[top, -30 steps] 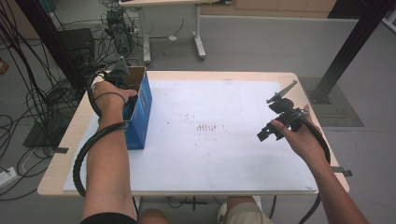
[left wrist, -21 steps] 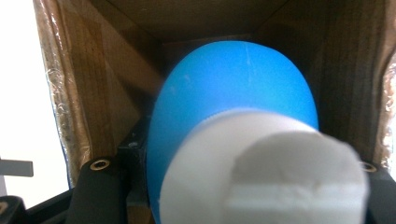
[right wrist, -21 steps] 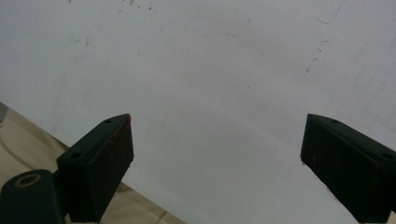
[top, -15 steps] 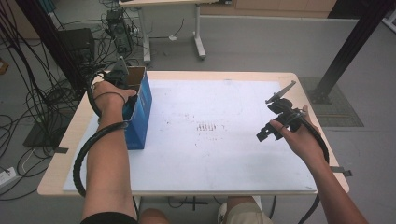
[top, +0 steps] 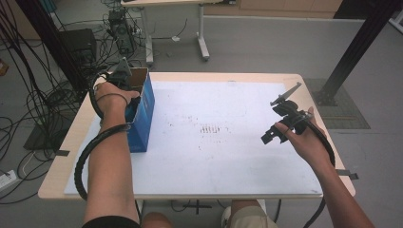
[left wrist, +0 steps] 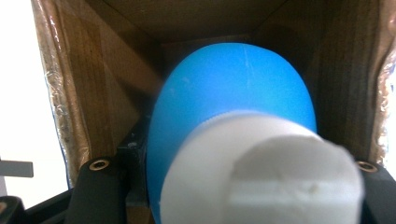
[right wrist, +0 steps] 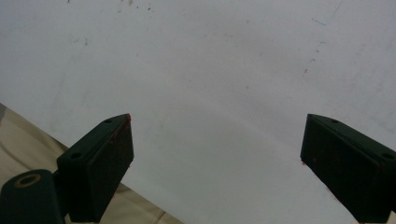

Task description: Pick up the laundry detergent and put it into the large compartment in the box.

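My left gripper (top: 124,76) reaches down into the open top of a blue cardboard box (top: 142,114) at the table's left side. In the left gripper view its black jaws are shut on a rounded blue object with a white end (left wrist: 224,107), down between the box's brown inner walls (left wrist: 116,70). My right gripper (top: 278,116) hovers over the right part of the white sheet (top: 214,156). It is open (right wrist: 217,158), and its jaws stand wide apart with nothing between them.
The white sheet covers most of the wooden table (top: 62,166), with faint marks (top: 211,129) near its middle. Cables and equipment (top: 119,28) lie on the floor beyond the far left corner. A black post (top: 351,57) stands at the far right.
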